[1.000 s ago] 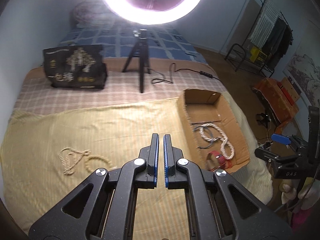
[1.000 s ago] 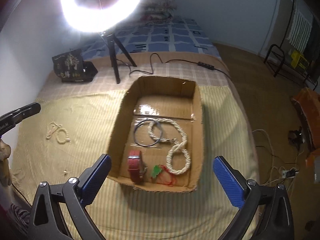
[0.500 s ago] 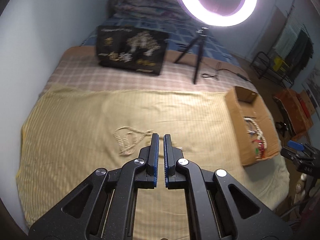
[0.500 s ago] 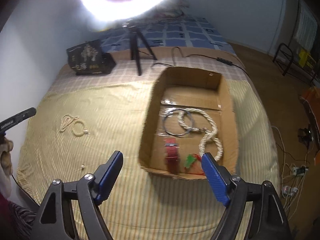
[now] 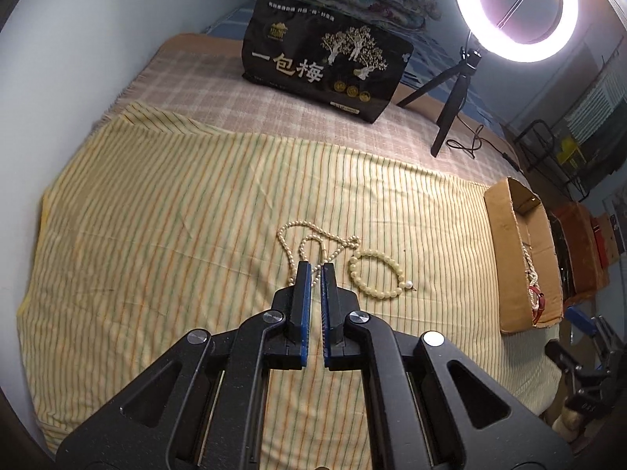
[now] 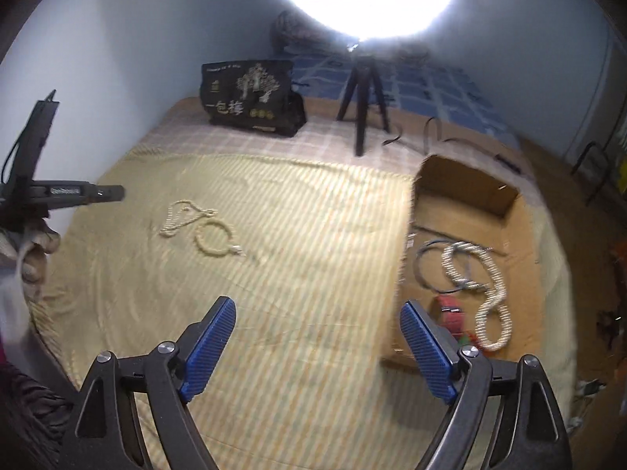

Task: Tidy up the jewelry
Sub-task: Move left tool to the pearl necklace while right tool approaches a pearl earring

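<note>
Left wrist view: left gripper (image 5: 316,270) has its fingers nearly pressed together, only a thin slit between the blue pads, nothing in it. Tips hang over the near end of the pearl necklace (image 5: 309,241), which lies loose on the striped yellow cloth (image 5: 156,235). Can't tell whether they touch it. Bead bracelet (image 5: 376,272) sits just right of the necklace, apart from it, with one small white pearl dangling off its edge.

Cardboard box (image 5: 523,258) is well right of the necklace, at the cloth's edge. It already holds a rope necklace (image 6: 491,293), a thin grey hoop (image 6: 429,270) and a red band (image 6: 450,313).

Right gripper (image 6: 317,333) has its fingers spread wide, empty, over bare cloth between the necklace and the box.

Handling, my read: the necklace is light, limp and slippery. Pinch a doubled strand, not a single bead, or it rolls out. It'll sag and swing when lifted. The bracelet is stiffer, so grab it across the ring.

Hard to see: the left fingers cover the necklace's near end. Right view is motion-blurred. Box contents are mostly cut off in the left view.
</note>
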A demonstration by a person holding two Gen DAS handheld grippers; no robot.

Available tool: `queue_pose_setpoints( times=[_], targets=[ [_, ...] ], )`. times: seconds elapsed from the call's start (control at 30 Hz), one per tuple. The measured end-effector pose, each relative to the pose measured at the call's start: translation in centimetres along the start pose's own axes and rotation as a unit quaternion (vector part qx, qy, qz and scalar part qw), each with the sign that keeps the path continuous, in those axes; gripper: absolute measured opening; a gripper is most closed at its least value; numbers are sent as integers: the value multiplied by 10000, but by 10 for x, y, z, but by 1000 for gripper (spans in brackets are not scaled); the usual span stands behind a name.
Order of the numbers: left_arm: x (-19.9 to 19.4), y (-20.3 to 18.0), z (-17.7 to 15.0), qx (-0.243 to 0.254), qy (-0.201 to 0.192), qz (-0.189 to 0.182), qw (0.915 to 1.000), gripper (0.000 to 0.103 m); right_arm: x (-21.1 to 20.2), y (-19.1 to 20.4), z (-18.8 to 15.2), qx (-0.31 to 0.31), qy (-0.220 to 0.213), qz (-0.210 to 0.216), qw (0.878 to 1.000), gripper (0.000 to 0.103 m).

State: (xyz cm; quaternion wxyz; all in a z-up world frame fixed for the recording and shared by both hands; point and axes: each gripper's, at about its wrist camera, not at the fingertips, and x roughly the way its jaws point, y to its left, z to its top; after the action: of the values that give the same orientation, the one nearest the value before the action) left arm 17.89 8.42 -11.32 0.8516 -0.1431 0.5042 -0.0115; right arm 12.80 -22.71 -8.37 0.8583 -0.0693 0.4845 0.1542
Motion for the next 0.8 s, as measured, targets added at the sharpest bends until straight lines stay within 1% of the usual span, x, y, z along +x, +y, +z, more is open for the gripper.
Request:
queue_pose_setpoints(
  times=[0.1, 0.23, 0.3, 0.43, 0.5, 0.57, 0.67, 0.8],
  targets=[
    [11, -4, -3, 5, 161, -68, 9998, 2, 7, 2, 0, 10, 33, 64, 10000, 88],
    [21, -8, -5, 80, 297, -66, 9995, 2, 21, 4, -1, 136, 203, 330, 9992, 85],
    [25, -9, -5, 92, 334, -56, 9994, 2, 29, 6, -2, 154, 309, 430, 9985, 78],
    [31, -7, -4, 59, 385, -47, 9992, 2, 45, 13, -5, 172, 537, 658, 9962, 71],
    [36, -5, -3, 39, 429, -43, 9991, 2, 50, 18, -6, 110, 596, 742, 9954, 65],
    [39, -4, -3, 30, 465, -31, 9989, 2, 55, 23, -6, 41, 659, 852, 9942, 62],
    [44, -1, -1, 10, 515, -34, 9987, 2, 61, 31, -10, -56, 707, 1020, 9923, 60],
    [52, 9, 1, -161, 600, -37, 9981, 2, 71, 50, -17, -408, 779, 1023, 9909, 57]
  ],
)
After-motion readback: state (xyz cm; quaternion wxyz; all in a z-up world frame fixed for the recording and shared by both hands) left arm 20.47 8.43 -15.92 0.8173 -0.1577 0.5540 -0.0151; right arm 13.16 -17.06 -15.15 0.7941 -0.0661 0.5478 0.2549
